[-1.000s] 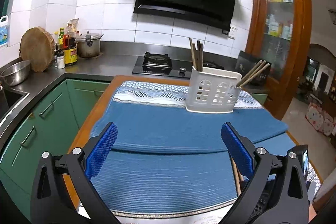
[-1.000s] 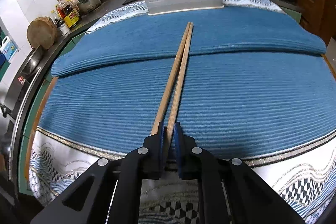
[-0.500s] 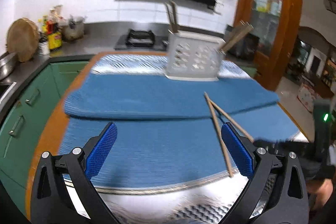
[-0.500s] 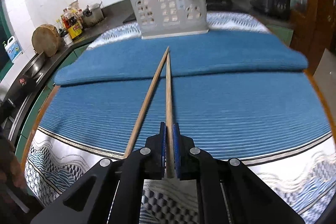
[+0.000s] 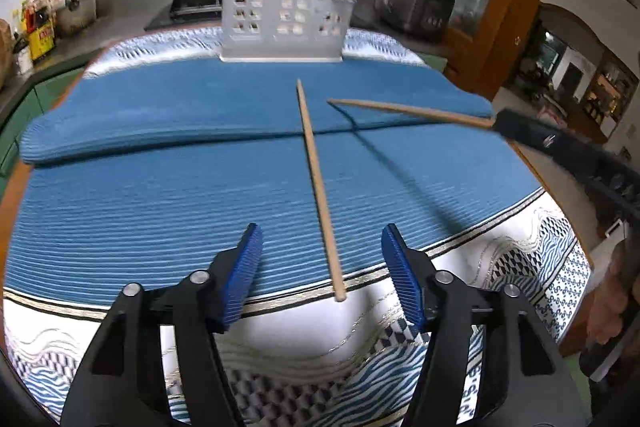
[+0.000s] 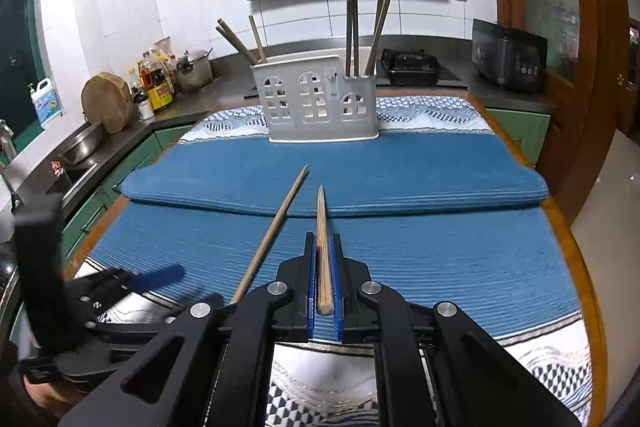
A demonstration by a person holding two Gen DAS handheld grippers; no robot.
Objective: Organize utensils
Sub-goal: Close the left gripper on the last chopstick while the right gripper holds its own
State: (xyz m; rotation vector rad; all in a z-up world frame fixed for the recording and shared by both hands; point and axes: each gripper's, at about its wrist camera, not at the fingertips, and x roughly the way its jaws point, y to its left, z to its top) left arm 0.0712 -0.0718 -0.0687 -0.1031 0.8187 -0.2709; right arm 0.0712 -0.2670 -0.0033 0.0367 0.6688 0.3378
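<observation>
Since a second ago, the pair of chopsticks has been split: one chopstick [image 6: 322,251] has been lifted clear of the blue mat [image 5: 160,187] while its partner has been left lying, and the left gripper [image 5: 320,267] has been brought down low over that partner, its fingers drawn closer together than before.

The loose chopstick [image 5: 318,187] is seen resting on the mat, its near end overhanging onto the patterned cloth [image 5: 520,267]. Its long axis runs almost straight away from the left gripper toward the white utensil holder [image 5: 280,23], and its near end lies just ahead of and between the spread blue pads [image 5: 248,267], nothing being held by them. The left gripper is therefore judged the nearer one; a short advance along that axis would bring the stick between the pads.

The lifted chopstick is pinched near its thick end by the right gripper [image 6: 323,275], whose pads are pressed against it, the tip pointing toward the holder, where further chopsticks [image 6: 362,35] stand upright in the compartments.
</observation>
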